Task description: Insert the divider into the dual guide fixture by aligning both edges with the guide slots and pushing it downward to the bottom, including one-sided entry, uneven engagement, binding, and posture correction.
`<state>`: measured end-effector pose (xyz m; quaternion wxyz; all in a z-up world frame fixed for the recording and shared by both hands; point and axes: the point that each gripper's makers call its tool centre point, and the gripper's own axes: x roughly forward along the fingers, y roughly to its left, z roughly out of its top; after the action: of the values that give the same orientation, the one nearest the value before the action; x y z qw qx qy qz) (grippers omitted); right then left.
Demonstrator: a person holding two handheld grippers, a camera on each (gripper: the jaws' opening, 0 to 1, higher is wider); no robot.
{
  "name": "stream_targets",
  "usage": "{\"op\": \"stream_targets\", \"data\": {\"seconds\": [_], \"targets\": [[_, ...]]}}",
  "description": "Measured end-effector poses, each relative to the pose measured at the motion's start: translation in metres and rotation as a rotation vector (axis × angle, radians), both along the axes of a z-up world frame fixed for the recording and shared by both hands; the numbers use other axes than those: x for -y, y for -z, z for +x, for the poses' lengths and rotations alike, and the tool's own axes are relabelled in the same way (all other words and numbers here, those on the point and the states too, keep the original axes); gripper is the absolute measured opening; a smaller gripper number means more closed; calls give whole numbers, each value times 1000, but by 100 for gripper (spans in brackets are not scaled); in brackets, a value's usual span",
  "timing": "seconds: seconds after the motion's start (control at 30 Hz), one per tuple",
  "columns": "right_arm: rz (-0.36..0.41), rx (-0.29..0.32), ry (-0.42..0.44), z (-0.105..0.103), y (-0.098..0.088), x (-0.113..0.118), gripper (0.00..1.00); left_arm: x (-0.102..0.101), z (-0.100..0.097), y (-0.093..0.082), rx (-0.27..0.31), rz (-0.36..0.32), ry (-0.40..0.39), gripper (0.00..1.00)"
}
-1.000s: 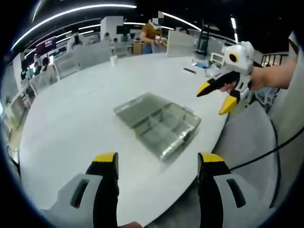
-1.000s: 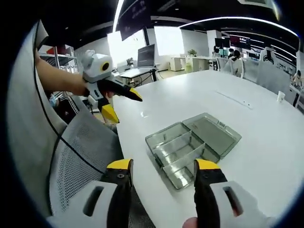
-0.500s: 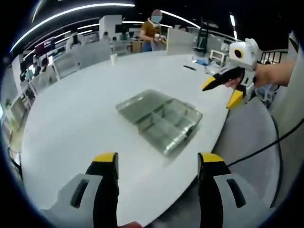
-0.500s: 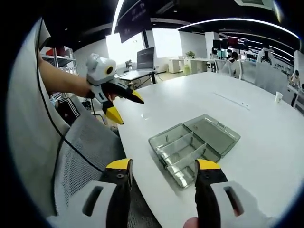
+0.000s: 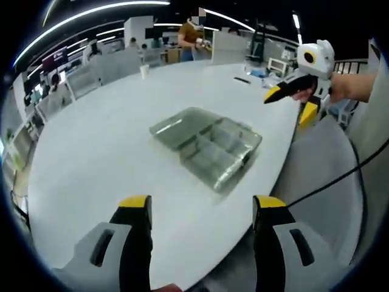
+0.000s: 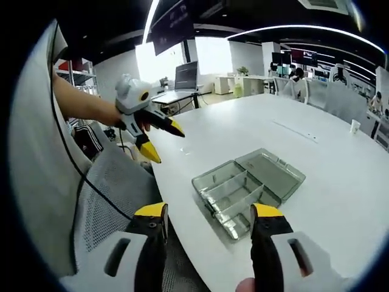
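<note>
Divider fixture, a clear compartment box (image 5: 206, 146) with its lid laid open, sits near the white table's (image 5: 91, 152) edge at twelve o'clock of both grippers. Left gripper (image 5: 200, 210) and right gripper (image 6: 209, 219) hang spread, empty; insertion looks unstarted.

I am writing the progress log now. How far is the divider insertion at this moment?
Done: the clear compartment box lies open on the white table. In hand: nothing; the left claw and the right claw are both open and empty, held away from the box. Left: picking up a divider, aligning it and pushing it down.
</note>
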<state>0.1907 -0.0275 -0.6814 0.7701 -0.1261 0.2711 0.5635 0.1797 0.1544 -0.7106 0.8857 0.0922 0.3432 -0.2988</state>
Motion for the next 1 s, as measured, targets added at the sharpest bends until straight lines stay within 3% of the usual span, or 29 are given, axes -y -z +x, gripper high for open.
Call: {"op": "stream_targets", "data": {"seconds": [1.0], "targets": [[12,29,8,6,-14,-5,52,-44,2,23,-38,77,-13,65]]}}
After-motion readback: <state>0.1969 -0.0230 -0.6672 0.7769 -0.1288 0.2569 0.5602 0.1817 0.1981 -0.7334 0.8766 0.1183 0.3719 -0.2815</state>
